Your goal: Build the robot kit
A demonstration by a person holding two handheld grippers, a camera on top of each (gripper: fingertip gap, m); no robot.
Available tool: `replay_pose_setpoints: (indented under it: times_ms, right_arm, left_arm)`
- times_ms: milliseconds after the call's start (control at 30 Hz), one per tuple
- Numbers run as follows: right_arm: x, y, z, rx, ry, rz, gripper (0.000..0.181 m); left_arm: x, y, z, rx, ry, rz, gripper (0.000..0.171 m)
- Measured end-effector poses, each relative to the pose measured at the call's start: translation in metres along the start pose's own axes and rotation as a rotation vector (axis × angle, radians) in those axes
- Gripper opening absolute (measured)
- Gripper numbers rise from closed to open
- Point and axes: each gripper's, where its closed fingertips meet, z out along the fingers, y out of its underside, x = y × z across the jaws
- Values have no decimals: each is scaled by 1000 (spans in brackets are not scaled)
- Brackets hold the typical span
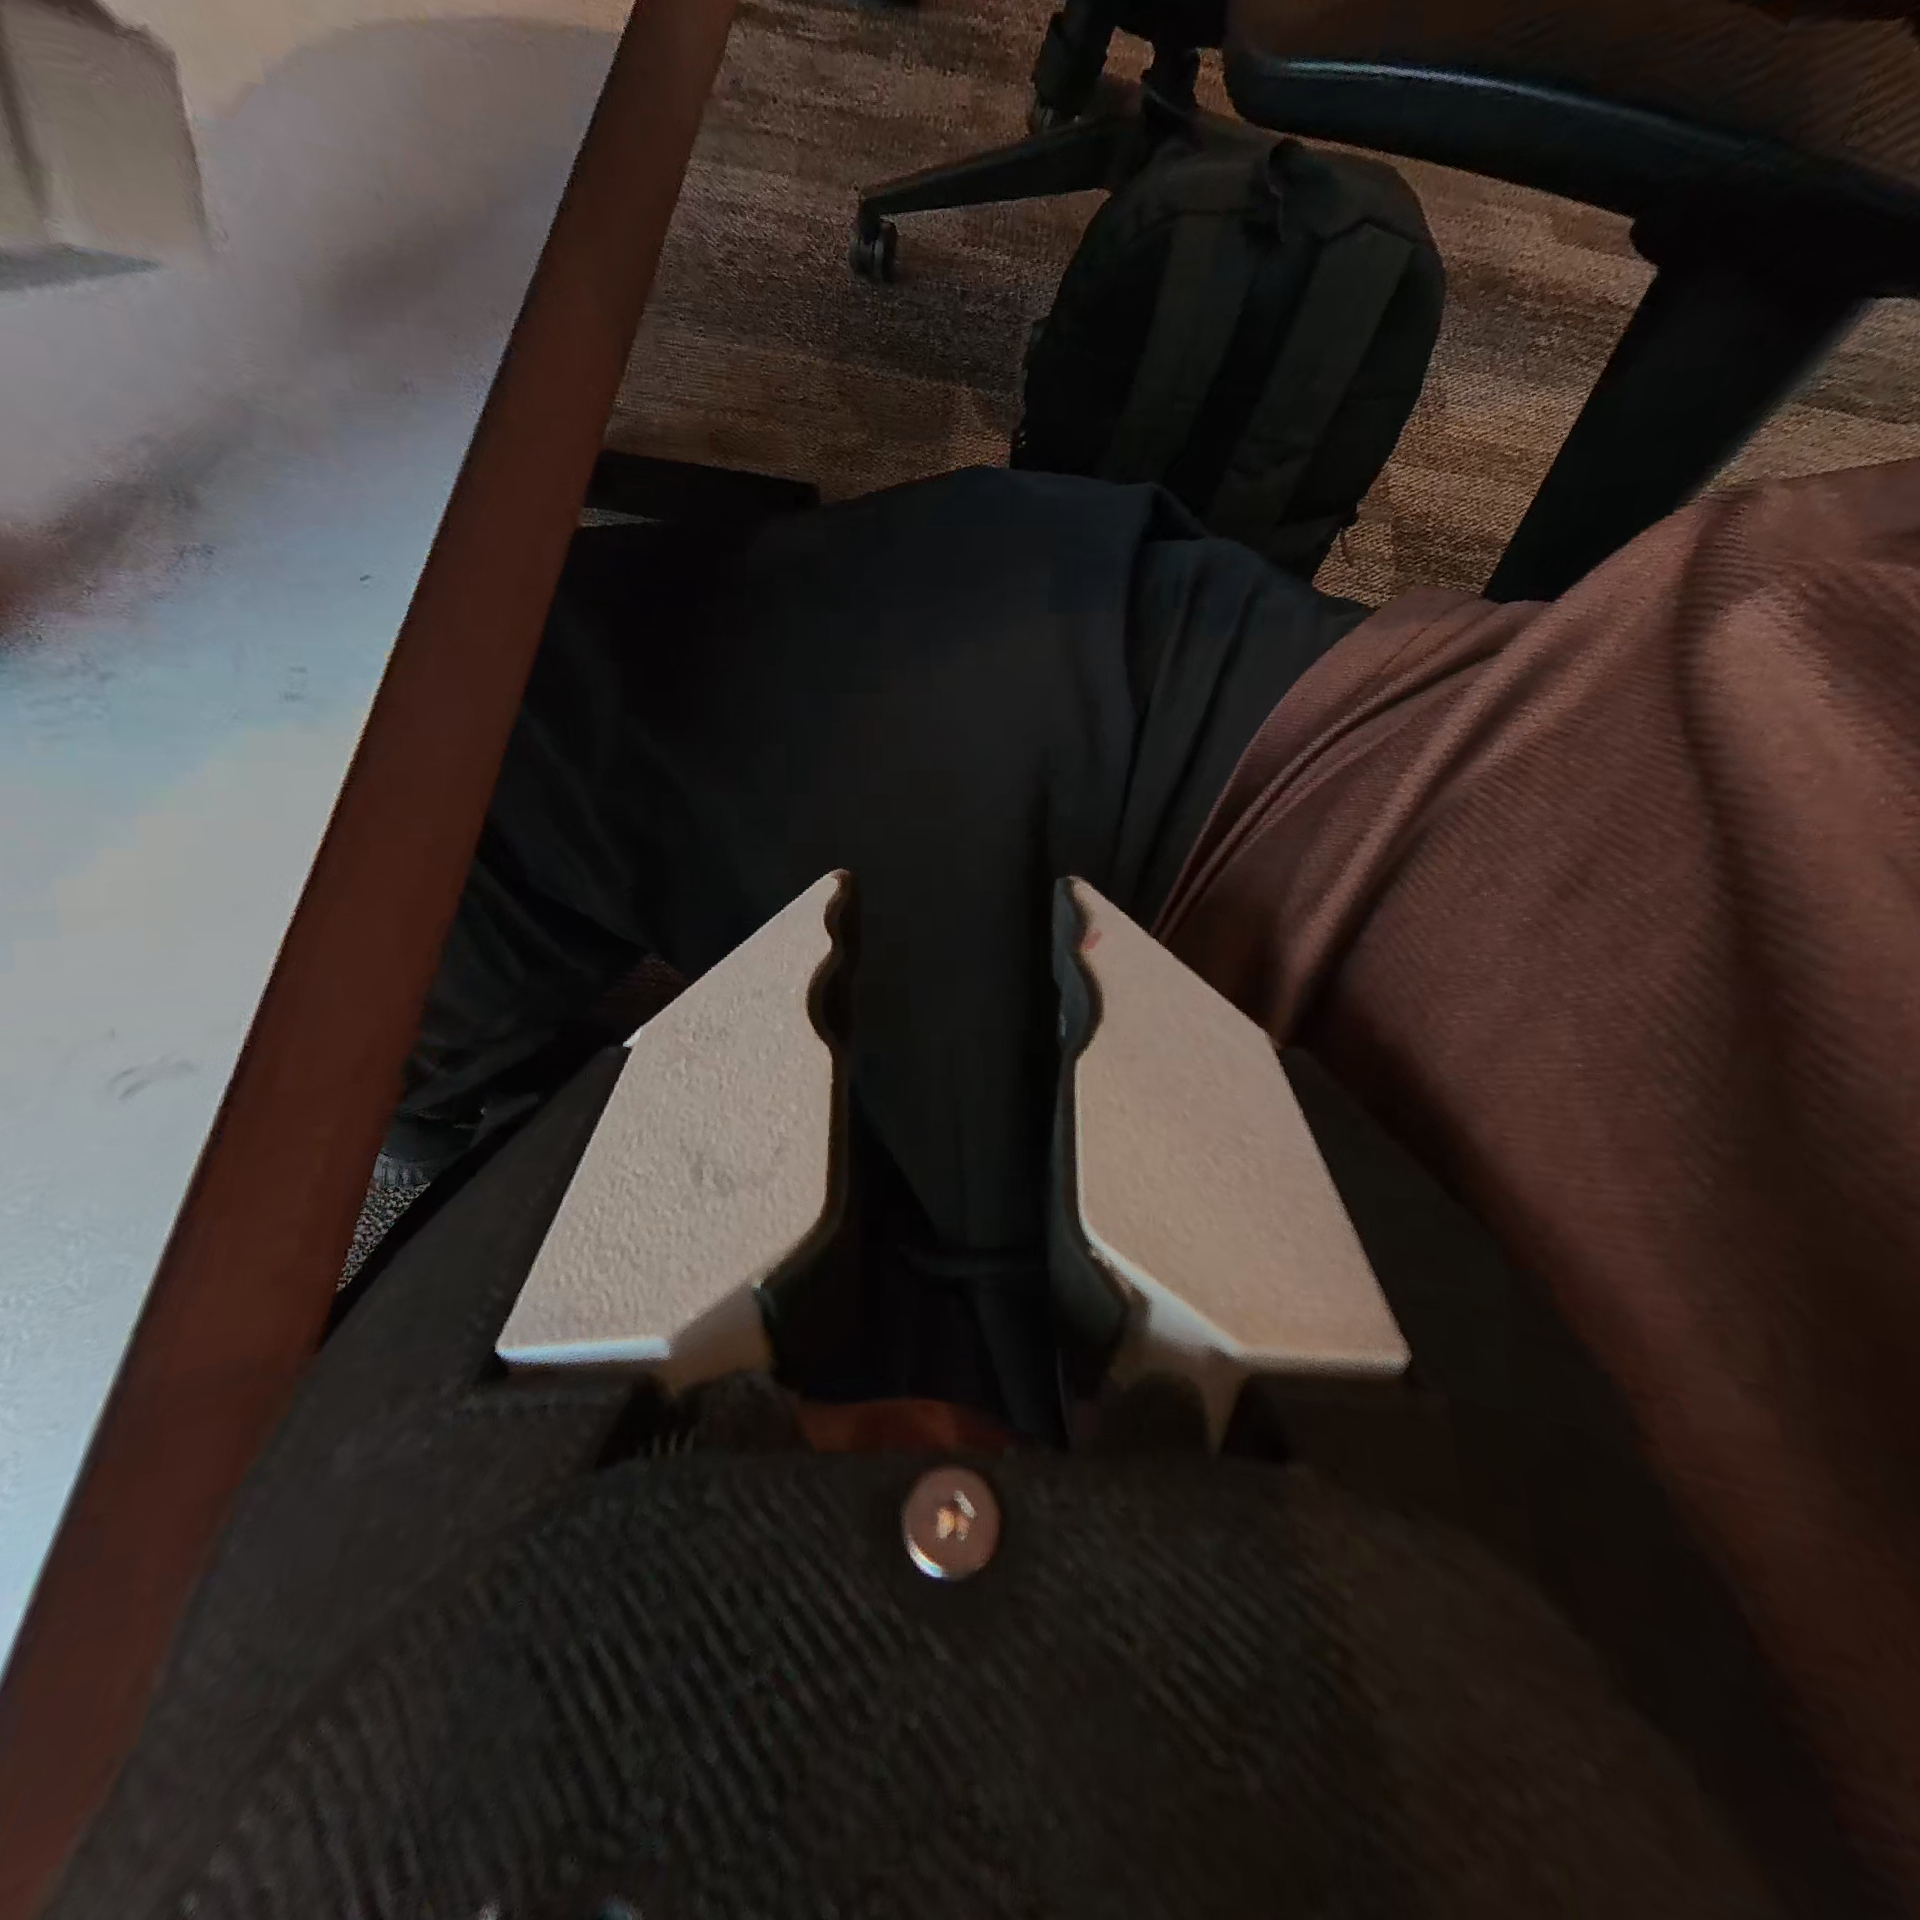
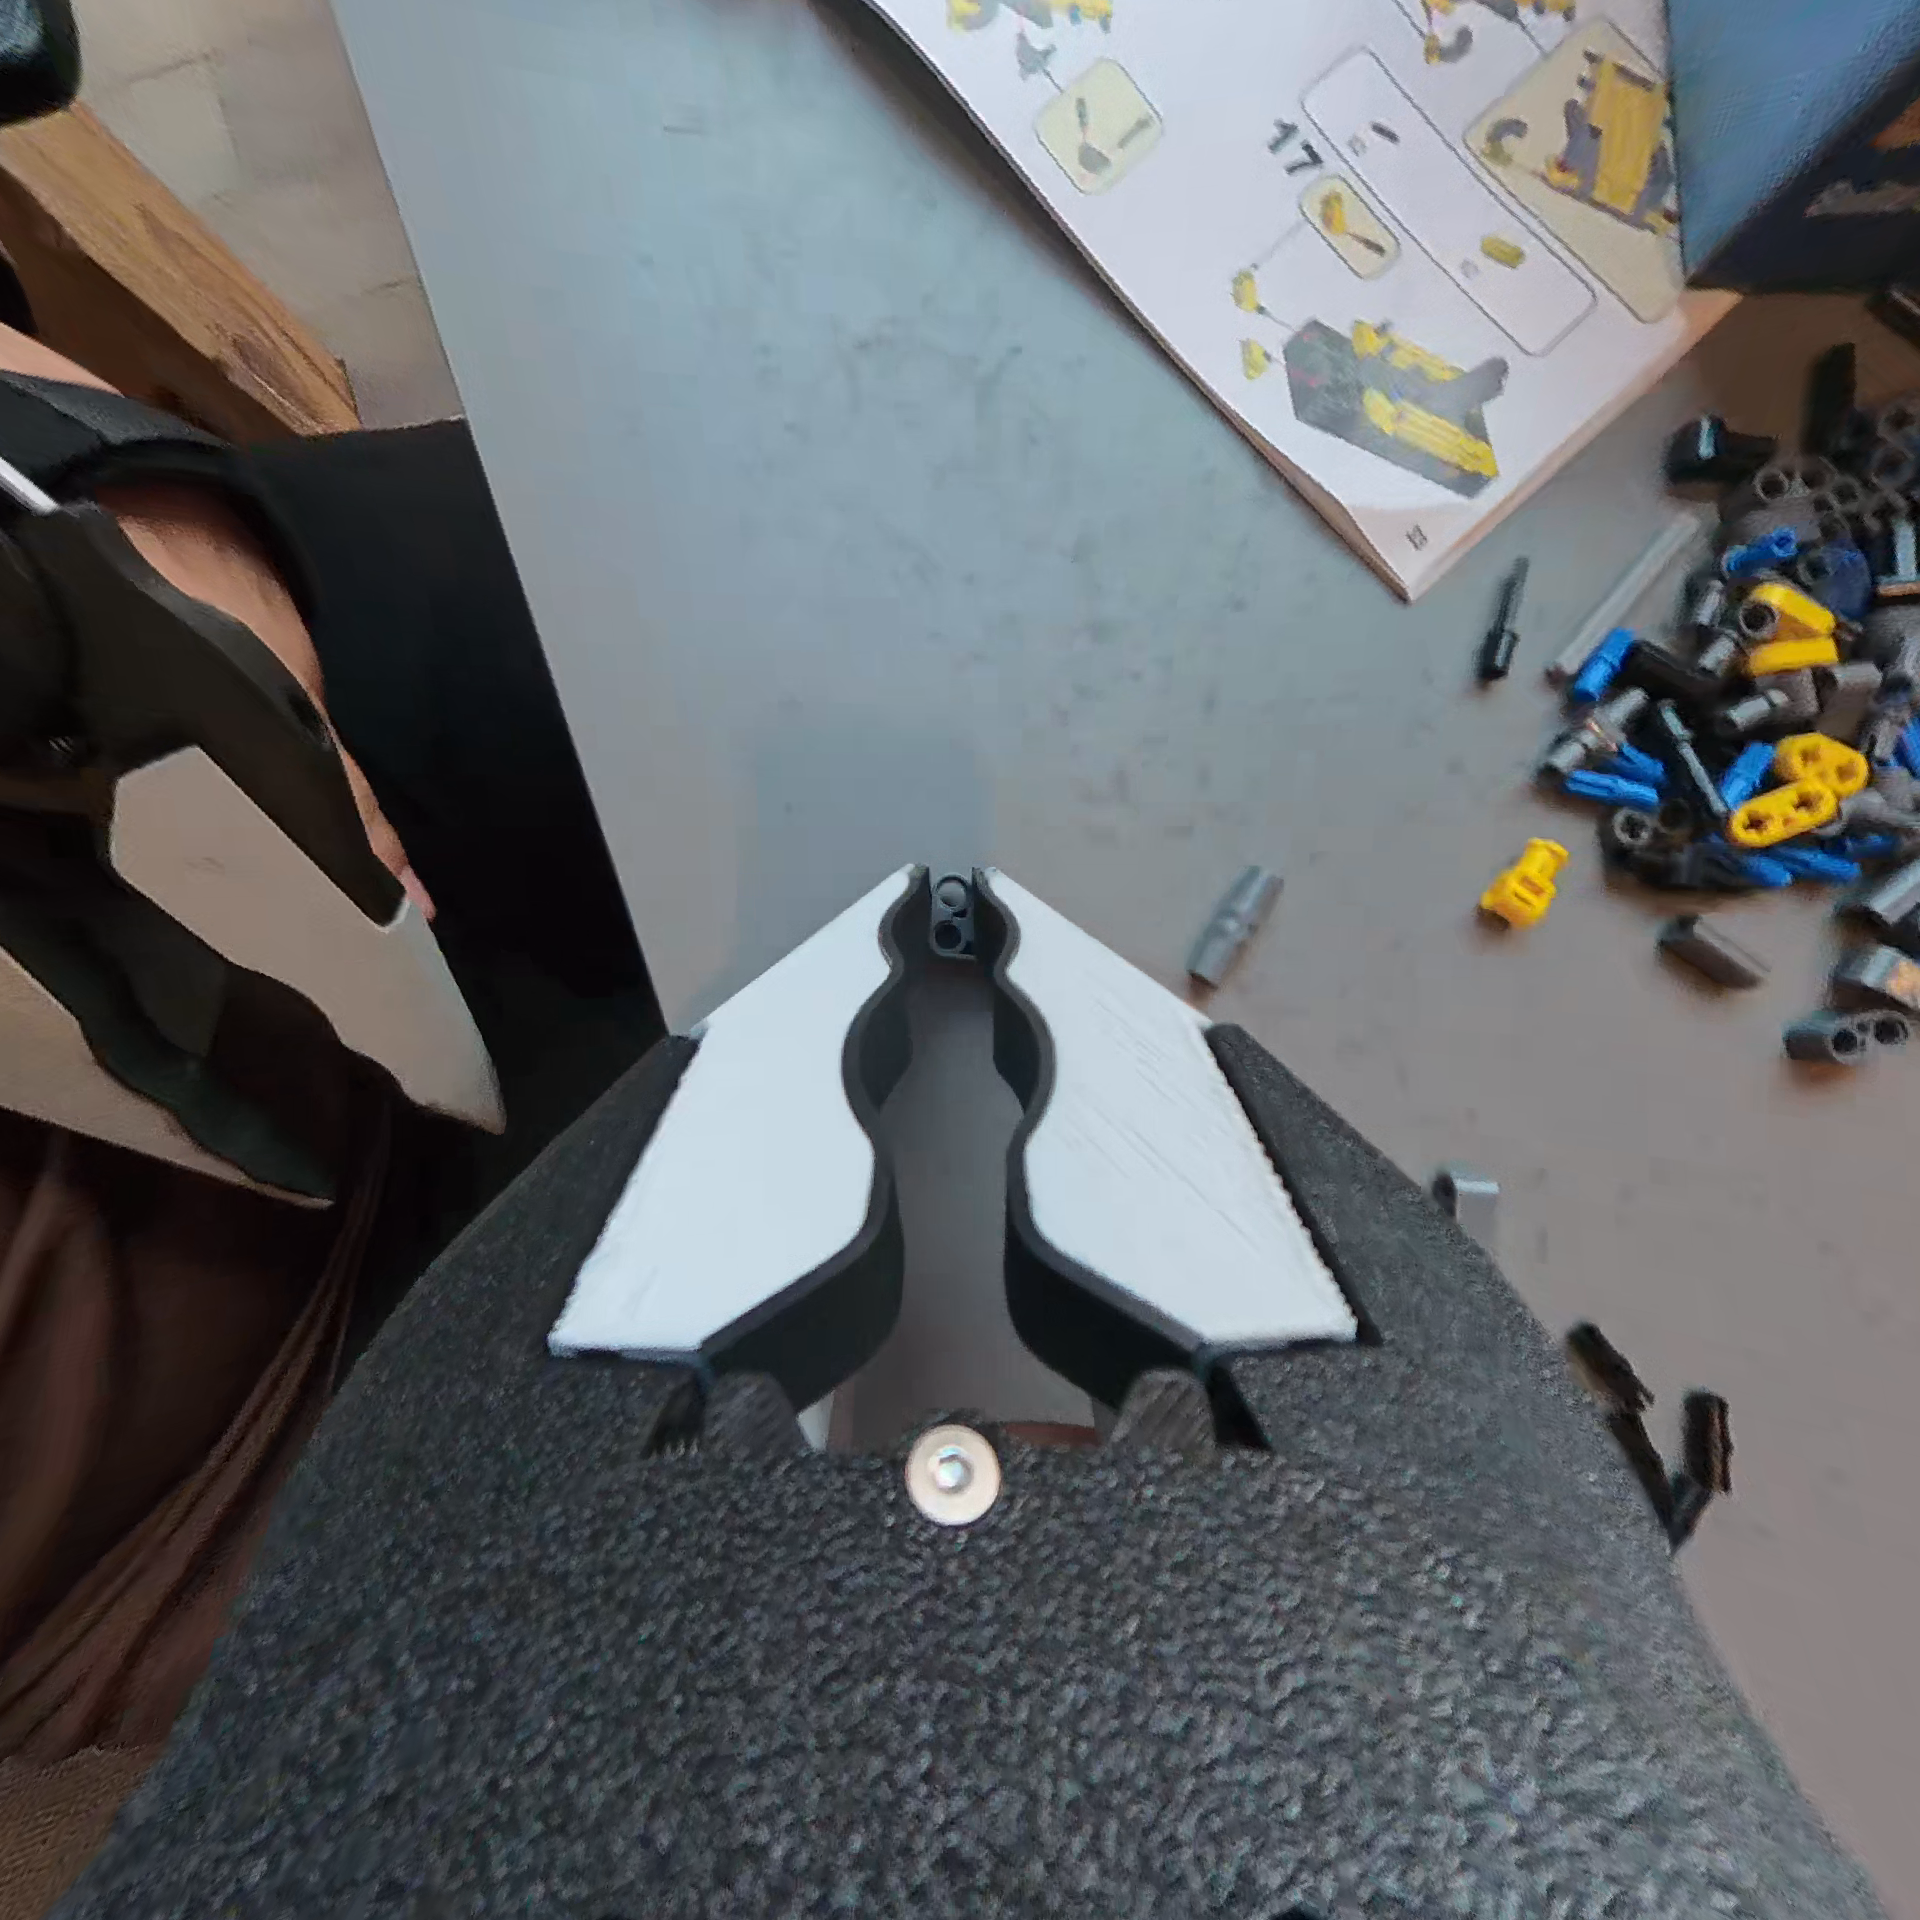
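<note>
Right gripper [image 2: 952, 878] around small black piece [image 2: 949, 914]

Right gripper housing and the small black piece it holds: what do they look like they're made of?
Right gripper housing: black plastic, likely 3D-printed, going by the rough pebbled surface; its fingers are white with fine layer lines. Black connector piece: smooth, slightly glossy moulded plastic with round holes, like the building-set parts nearby.

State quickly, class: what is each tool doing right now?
Left tool: open, holding nothing.
Right tool: shut on a small black piece.

Black textured gripper [image 2: 951, 883], white fingers [image 2: 1143, 1122], silver screw [image 2: 951, 1473].
</note>
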Motion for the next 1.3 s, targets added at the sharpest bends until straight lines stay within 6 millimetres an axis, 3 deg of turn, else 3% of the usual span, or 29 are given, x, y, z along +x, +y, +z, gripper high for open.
replay_pose_setpoints:
  times_ms: [133, 333, 467, 700, 867, 1300]
  right_arm:
    - [-10, -23, 17, 19, -32, -55, 7]
    - [-11, -34, 26, 19, -22, -97, 12]
    - [-10, -38, 17, 101, -21, -63, 15]
    - [-4, -57, -14, 413, 11, -56, 15]
    - [-9, -46, -9, 410, -38, -74, 14]
    - [-19, -46, -12, 426, -140, -76, 10]
  left_arm:
    - [1, 0, 1, -3, -5, 15, 35]
    - [-2, 0, -2, 3, -18, 8, 34]
    - [-2, -2, -5, 13, -16, 5, 34]
    - [-1, -1, -4, 13, 1, -15, 35]
    - [-2, 3, 0, -7, 12, -28, 35]
    - [-7, 6, 1, -11, 50, -115, 35]
